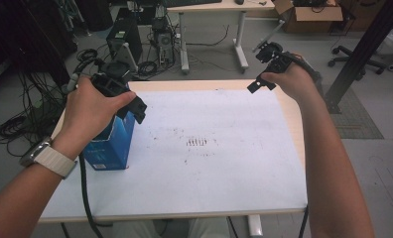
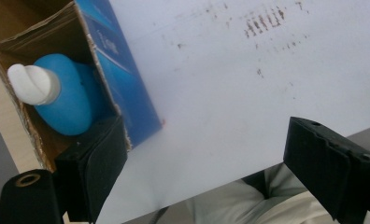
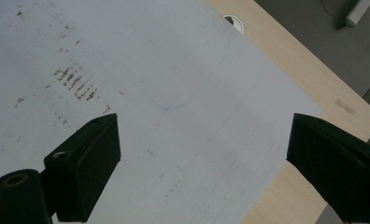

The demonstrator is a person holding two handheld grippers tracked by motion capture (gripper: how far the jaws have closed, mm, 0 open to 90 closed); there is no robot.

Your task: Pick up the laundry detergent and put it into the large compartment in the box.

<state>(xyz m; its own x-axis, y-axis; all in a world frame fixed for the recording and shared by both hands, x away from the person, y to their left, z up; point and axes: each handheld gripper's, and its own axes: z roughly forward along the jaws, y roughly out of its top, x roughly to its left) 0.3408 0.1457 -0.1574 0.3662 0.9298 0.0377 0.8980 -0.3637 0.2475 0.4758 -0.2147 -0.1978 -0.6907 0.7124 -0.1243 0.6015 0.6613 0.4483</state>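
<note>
A blue cardboard box (image 1: 112, 144) stands upright at the left of the white sheet (image 1: 209, 163), its top flaps open. Inside it sits a blue bottle (image 2: 66, 100) with a white cap (image 2: 32, 84). My left gripper (image 1: 130, 101) hovers just above the box's top, open; in the left gripper view (image 2: 211, 158) one jaw sits at the box's open corner and the other over the sheet. Raised above the table's far right edge, my right gripper (image 1: 264, 74) is open, nothing between its jaws (image 3: 206, 163).
Brown smudge marks (image 1: 197, 142) stain the middle of the sheet. The wooden table edge (image 1: 291, 114) runs along the right, with a cable hole (image 3: 233, 22) near its far corner. Beyond the table are computer towers (image 1: 125, 37), cables, another desk (image 1: 212, 20) and a cardboard box (image 1: 311, 17).
</note>
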